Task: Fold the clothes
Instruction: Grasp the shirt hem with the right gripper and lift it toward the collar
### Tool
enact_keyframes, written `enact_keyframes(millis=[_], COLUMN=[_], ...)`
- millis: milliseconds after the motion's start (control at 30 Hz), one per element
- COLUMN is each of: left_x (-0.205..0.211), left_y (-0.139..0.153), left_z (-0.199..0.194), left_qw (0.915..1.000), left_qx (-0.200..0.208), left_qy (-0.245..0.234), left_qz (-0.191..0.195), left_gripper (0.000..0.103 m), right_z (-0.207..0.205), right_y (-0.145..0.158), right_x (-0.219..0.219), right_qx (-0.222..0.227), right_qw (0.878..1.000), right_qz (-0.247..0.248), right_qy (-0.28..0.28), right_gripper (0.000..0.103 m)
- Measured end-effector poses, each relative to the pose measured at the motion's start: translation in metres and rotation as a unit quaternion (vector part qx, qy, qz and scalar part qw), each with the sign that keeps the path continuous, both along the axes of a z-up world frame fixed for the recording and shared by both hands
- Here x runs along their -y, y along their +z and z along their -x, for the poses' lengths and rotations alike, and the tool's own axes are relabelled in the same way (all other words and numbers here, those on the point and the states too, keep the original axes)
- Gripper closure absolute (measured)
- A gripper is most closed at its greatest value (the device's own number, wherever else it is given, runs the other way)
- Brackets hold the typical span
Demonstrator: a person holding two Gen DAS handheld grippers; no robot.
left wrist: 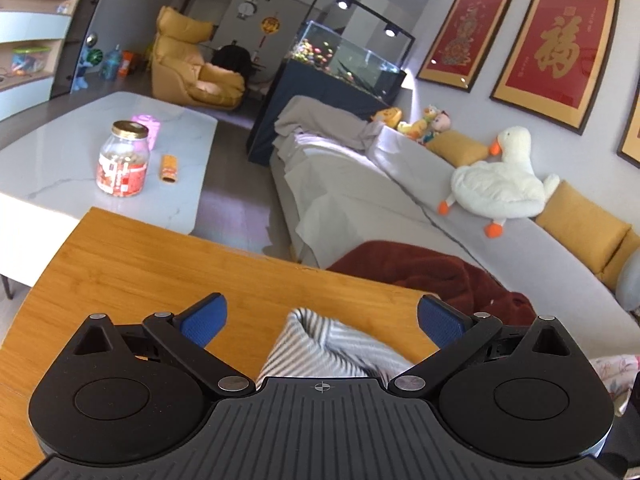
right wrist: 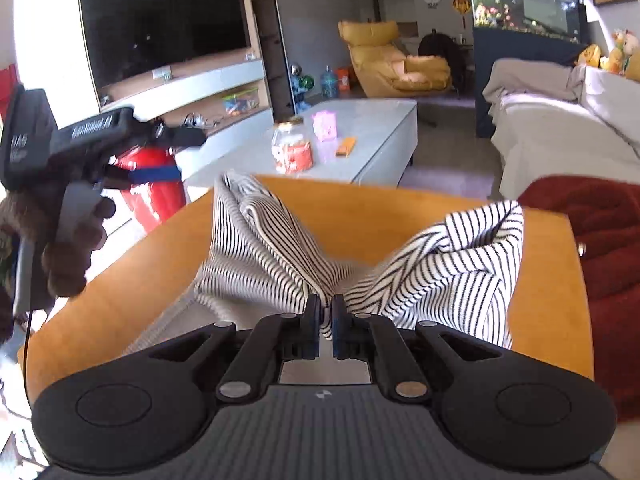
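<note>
The right gripper [right wrist: 326, 314] is clenched on a bunched fold of the striped garment [right wrist: 440, 264] above the wooden table [right wrist: 360, 216], while the left gripper [left wrist: 320, 320] stands released over it, so the thin pinch may slip and the cloth fall crumpled

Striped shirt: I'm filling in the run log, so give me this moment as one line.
task: fold clothes | right tool: shut on striped shirt | left tool: open, shirt between fingers | surface: wooden table
</note>
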State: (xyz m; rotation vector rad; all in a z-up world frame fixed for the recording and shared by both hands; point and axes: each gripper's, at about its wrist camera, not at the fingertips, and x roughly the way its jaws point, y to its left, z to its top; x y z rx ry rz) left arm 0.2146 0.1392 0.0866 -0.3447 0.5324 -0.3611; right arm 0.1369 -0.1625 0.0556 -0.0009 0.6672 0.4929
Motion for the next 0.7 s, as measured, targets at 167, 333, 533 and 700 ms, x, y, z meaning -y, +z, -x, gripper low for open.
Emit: enact_keyframes(millis=[167,333,533,700], left_x=[0.023,0.025,0.015,-0.007], left_y=[-0.025,-0.051,-0.058,-0.043], left_z=[0.013,0.039,0.069,0.067], left_qw=[0.9966,0.9853,0.9806,0.9893], left_qx=[-0.043,-0.085,-0.112,-0.127], left_qy=[-0.027,-0.053,-0.069,-0.071], left_qz=[-0.065,-0.138,-0.146,-0.009], left_gripper=[0.0,0.0,0.0,0.0], right_z=[0.033,0.053,0.06,0.039], right_y=[-0.035,-0.007,0.036,0.02], right_x=[-0.002,0.019,0.064,0.088], right_qx=[-0.054,-0.021,0.041,-0.005], right_qw=[0.998,1.0,0.997,0.991], right_qz=[0.016,0.008,-0.036,-0.071], right_qy=[0.008,0.013,-0.047,-0.113], right_gripper=[0.097,0.087,0.033,0.031])
